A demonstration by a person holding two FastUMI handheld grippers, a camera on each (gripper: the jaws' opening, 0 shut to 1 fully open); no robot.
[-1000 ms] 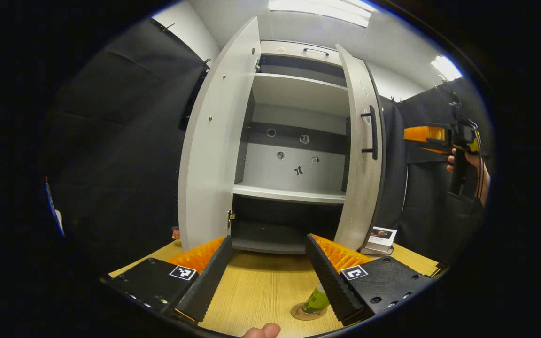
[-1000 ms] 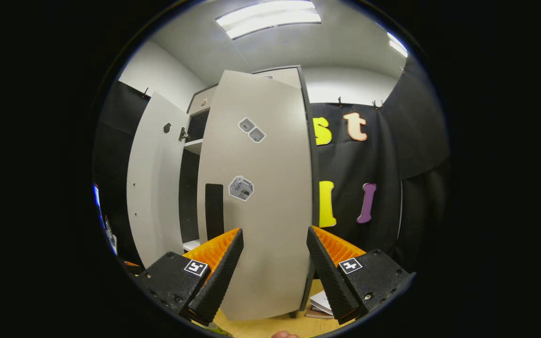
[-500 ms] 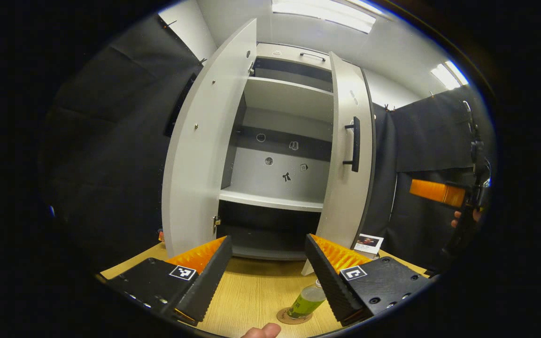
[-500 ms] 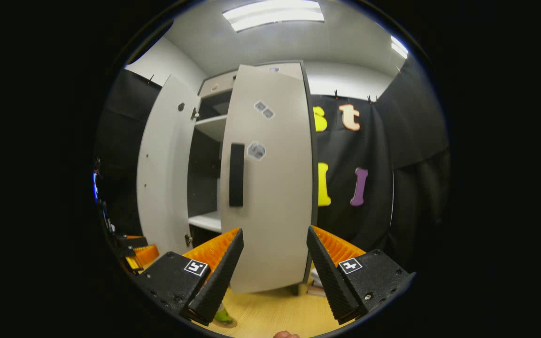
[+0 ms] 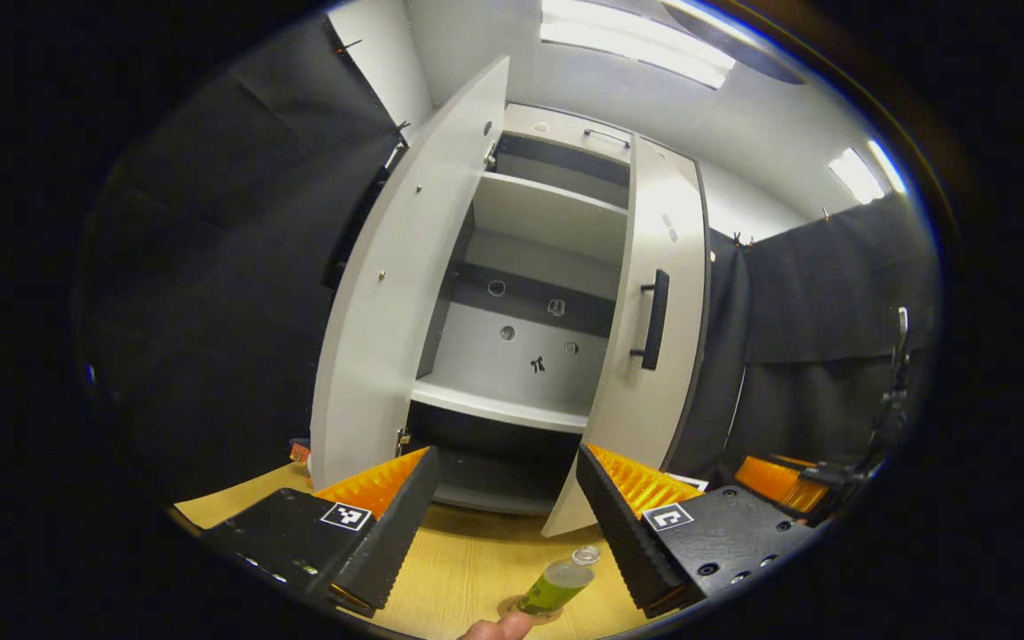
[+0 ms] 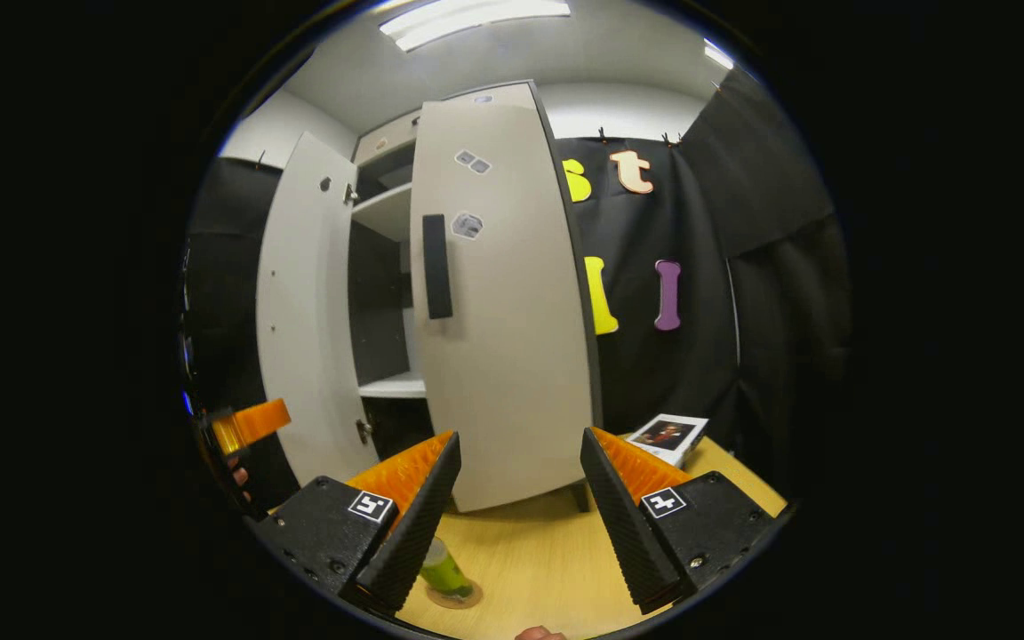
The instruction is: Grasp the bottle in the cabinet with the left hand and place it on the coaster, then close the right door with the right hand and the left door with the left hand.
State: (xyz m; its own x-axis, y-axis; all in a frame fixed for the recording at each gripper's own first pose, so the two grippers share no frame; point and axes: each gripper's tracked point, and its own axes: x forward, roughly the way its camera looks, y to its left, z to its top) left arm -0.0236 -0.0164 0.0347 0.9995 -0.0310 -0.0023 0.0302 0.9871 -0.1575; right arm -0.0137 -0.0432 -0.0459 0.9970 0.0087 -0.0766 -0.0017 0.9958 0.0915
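Left gripper view, left hand-held gripper spread empty, bottle label unreadable, right hand-held gripper likewise.

the left gripper view looks up from low over the table toward 12 o'clock, into the cabinet. the right gripper view faces the right door from near, slightly rightward. both views share cabinet, table and bottle.

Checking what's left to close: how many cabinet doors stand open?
2: the left door swung wide, and the right door partly closed, its handle facing out. Neither claw touches them.
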